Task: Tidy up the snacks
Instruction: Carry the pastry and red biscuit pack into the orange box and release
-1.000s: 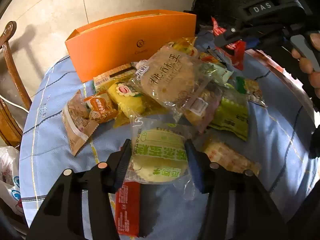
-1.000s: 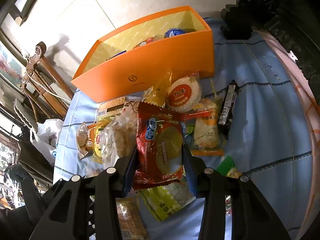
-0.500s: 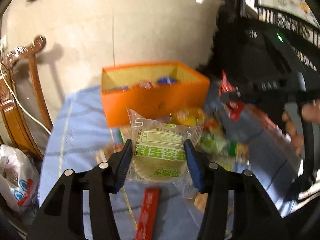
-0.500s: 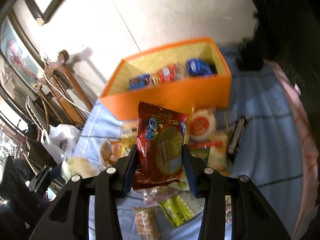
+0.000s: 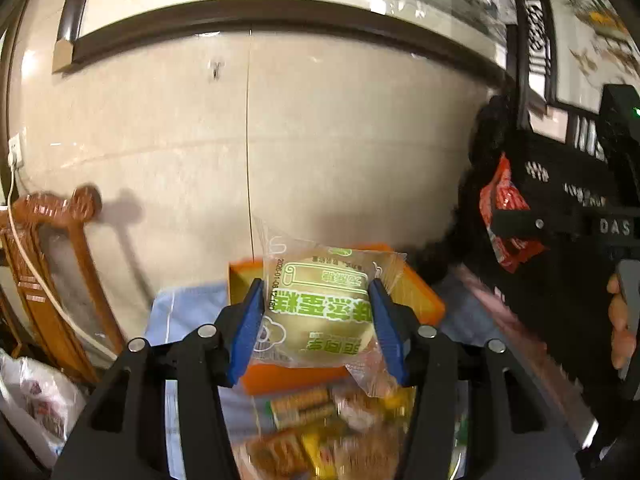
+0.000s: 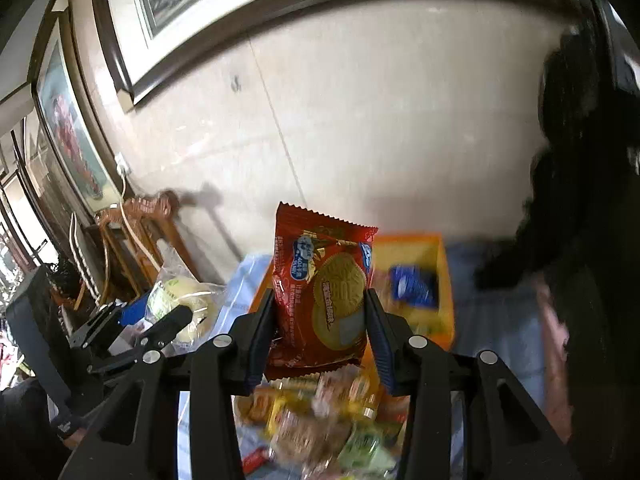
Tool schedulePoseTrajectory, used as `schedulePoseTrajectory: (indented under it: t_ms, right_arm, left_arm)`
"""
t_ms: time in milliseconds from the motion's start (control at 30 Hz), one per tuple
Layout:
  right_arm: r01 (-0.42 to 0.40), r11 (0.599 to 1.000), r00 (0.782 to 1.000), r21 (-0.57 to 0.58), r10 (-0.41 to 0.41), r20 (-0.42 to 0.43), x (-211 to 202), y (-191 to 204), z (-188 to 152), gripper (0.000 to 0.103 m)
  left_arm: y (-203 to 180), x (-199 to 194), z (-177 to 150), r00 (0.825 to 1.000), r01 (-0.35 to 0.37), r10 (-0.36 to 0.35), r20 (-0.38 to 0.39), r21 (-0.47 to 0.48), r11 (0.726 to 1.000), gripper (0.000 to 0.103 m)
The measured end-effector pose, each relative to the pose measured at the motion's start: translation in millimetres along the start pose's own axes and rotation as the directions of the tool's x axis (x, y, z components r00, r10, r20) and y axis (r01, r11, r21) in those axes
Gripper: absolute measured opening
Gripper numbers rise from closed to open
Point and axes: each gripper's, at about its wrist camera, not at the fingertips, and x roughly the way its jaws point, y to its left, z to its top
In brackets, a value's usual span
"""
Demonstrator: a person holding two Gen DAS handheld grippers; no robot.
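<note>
My left gripper [image 5: 318,320] is shut on a clear-wrapped green-lettered cake [image 5: 320,312] and holds it high above the table, in front of the orange box [image 5: 420,300]. My right gripper [image 6: 320,320] is shut on a red biscuit packet [image 6: 320,292], also raised, with the orange box [image 6: 436,280] behind it. A blue packet [image 6: 412,286] lies inside the box. The right gripper with its red packet also shows in the left wrist view [image 5: 506,220]; the left gripper and its cake show in the right wrist view [image 6: 180,312].
A blurred heap of snack packets [image 5: 340,432] lies on the blue tablecloth [image 5: 188,308] below both grippers. A carved wooden chair [image 5: 52,280] and a white plastic bag [image 5: 32,400] stand at the left. A tiled wall is behind the box.
Both grippers have lifted their packets well up from the table and tilted upward, so the wall fills the views. The box and snack heap have dropped low in both frames.
</note>
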Motion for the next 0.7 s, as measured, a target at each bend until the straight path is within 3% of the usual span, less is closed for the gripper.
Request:
schedulePoseTrajectory:
  t_ms: [233, 367, 400, 433, 467, 500, 700]
  right_arm:
    - [0.037, 0.998, 0.999, -0.047, -0.035, 0.041, 19, -3, 60, 0.044]
    - [0.018, 0.999, 1.0, -0.043, -0.017, 0.026, 51, -9, 87, 0.046]
    - [0.011, 0.999, 1.0, -0.038, -0.011, 0.019, 58, -8, 90, 0.046]
    - [0.017, 0.999, 1.0, -0.038, -0.017, -0.007, 73, -11, 93, 0.057]
    - [0.049, 0.998, 0.998, -0.038, -0.05, -0.023, 84, -14, 92, 0.067]
    - [0.084, 0.996, 0.996, -0.036, -0.085, -0.033, 94, -19, 90, 0.068]
    - [0.097, 0.995, 0.991, -0.015, -0.098, -0.095, 100, -39, 50, 0.069]
  left_arm:
    - [1, 43, 67, 0.999, -0.008, 0.008, 0.031, 0.001, 1.0, 0.051]
    - [-2, 78, 81, 1.0, -0.021, 0.021, 0.014, 0.03, 0.999, 0.054]
    - [-2, 91, 81, 1.0, -0.019, 0.019, -0.011, 0.03, 0.999, 0.058]
    - [0, 108, 81, 0.999, -0.026, 0.027, -0.041, 0.015, 1.0, 0.066]
    - [4, 116, 80, 0.997, -0.041, 0.041, -0.058, 0.003, 0.999, 0.087]
    - [7, 126, 76, 0.995, -0.065, 0.064, -0.079, -0.006, 0.998, 0.095]
    - [24, 134, 27, 0.982, -0.12, 0.122, -0.146, 0.024, 0.992, 0.096]
